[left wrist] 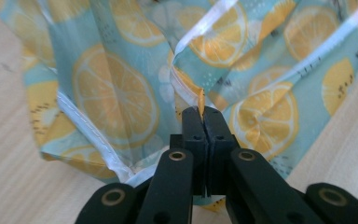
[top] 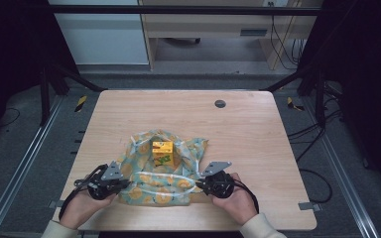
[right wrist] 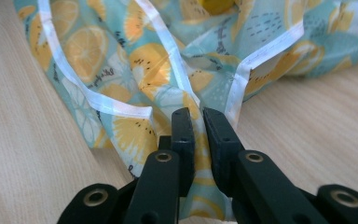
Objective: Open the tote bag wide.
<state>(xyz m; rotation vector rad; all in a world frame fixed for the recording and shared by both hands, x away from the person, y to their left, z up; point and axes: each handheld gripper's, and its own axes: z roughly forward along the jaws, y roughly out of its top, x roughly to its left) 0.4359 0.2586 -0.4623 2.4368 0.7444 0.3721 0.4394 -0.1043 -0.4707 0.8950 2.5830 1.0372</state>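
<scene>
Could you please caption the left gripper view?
Left tongs shut on a fold of the lemon-print cloth over the wooden table.

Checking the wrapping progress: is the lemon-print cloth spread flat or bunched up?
Bunched up: the lemon-print cloth lies rumpled around the yellow carton, its white-edged folds raised.

The high view looks forward and down from above the person's side onto the whole pale wooden counter [top: 248, 129], far enough to take in the dark frame and grey floor around it. The left gripper view rides low and very close, facing along its own black fingers [left wrist: 193, 128] into the teal lemon-printed cloth [left wrist: 121, 93]. The right gripper view sits equally low and near, facing that cloth's white-hemmed edge. All three views share the cloth and the counter's near part.
</scene>
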